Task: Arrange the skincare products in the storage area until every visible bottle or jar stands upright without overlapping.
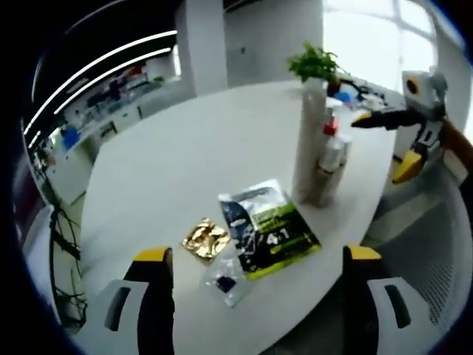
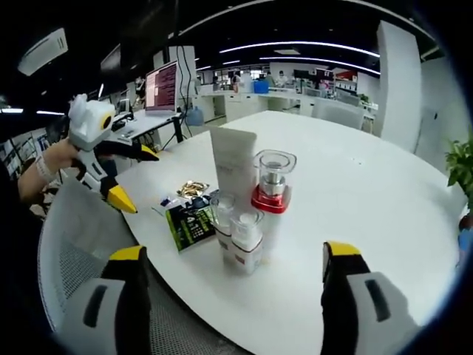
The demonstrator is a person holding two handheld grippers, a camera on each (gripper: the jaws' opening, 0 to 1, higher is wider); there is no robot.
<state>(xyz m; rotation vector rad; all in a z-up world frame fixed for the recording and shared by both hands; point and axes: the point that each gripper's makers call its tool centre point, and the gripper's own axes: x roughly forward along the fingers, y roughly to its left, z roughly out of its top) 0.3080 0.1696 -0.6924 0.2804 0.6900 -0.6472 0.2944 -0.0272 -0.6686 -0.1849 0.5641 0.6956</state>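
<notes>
On the round white table [image 1: 185, 155] several skincare products stand upright in a tight cluster: a tall white tube [image 1: 312, 133] [image 2: 233, 166], a bottle with a red collar [image 1: 330, 132] [image 2: 272, 188] and two small clear-capped bottles [image 1: 325, 177] [image 2: 244, 238]. Flat beside them lie a green-black sachet [image 1: 272, 225] [image 2: 191, 222], a gold sachet [image 1: 205, 239] [image 2: 192, 188] and a small clear sachet [image 1: 225, 279]. My left gripper [image 1: 257, 255] [image 2: 137, 177] is open, short of the sachets. My right gripper [image 2: 234, 253] [image 1: 388, 144] is open, just short of the bottles, holding nothing.
A potted plant [image 1: 316, 63] [image 2: 462, 166] stands at the table's edge behind the cluster. A mesh chair back [image 2: 81, 222] [image 1: 436, 251] sits by the near edge. Office desks and a monitor [image 2: 164, 87] lie beyond. A hand [image 2: 44, 166] holds the left gripper.
</notes>
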